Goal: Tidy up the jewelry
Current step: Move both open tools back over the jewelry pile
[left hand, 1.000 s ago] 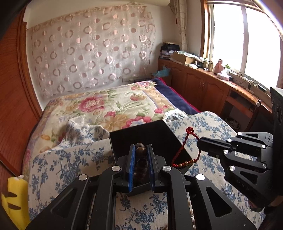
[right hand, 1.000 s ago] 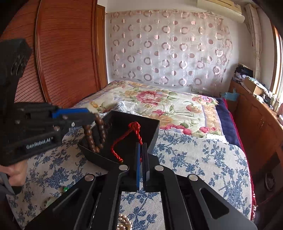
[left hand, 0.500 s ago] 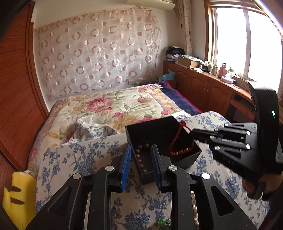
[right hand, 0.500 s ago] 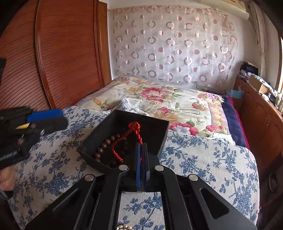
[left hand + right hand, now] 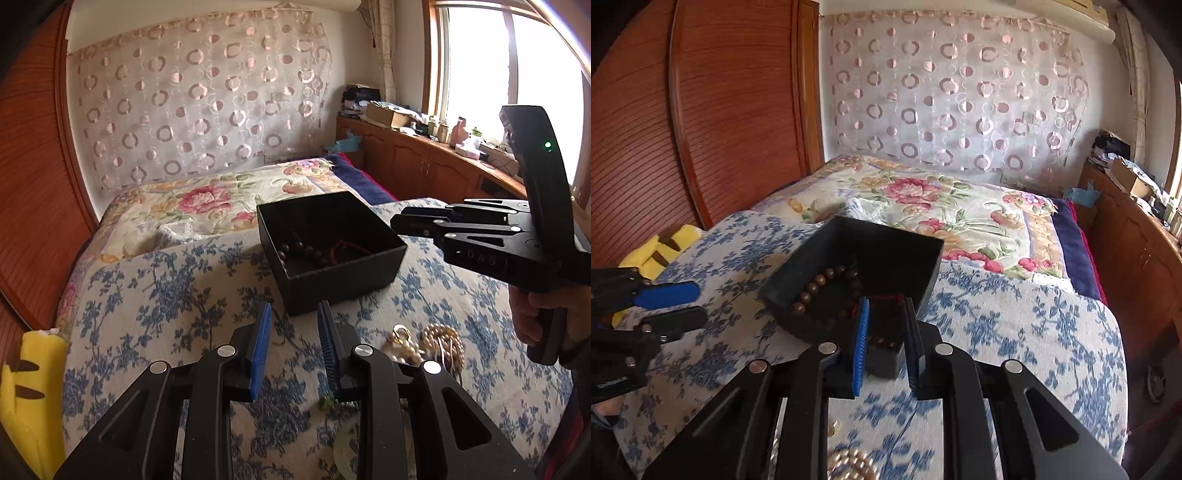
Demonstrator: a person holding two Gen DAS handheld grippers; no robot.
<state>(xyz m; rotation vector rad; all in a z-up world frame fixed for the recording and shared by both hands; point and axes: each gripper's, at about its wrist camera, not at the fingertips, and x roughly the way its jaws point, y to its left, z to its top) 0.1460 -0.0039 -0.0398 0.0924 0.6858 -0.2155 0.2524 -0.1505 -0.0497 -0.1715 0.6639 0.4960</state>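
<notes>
A black open box (image 5: 332, 254) stands on the blue-flowered cloth on the bed. Inside lie a brown bead bracelet (image 5: 303, 253) and a red cord bracelet (image 5: 347, 249). My left gripper (image 5: 293, 314) is open and empty, just short of the box's near corner. My right gripper (image 5: 886, 310) is open and empty at the box's near edge (image 5: 882, 354); the beads (image 5: 816, 282) and red cord (image 5: 886, 297) lie in the box beyond it. Each gripper shows in the other's view: the right gripper (image 5: 397, 221), the left gripper (image 5: 696, 304).
A heap of pearl and gold jewelry (image 5: 424, 343) lies on the cloth right of my left gripper, with a green piece (image 5: 332, 400) nearer. Pearls (image 5: 849, 463) show at the bottom of the right wrist view. A yellow plush (image 5: 29, 384) sits at the left edge.
The left gripper let go of the brown beads into the box and pulled back. The right gripper opened and the red cord dropped into the box.
</notes>
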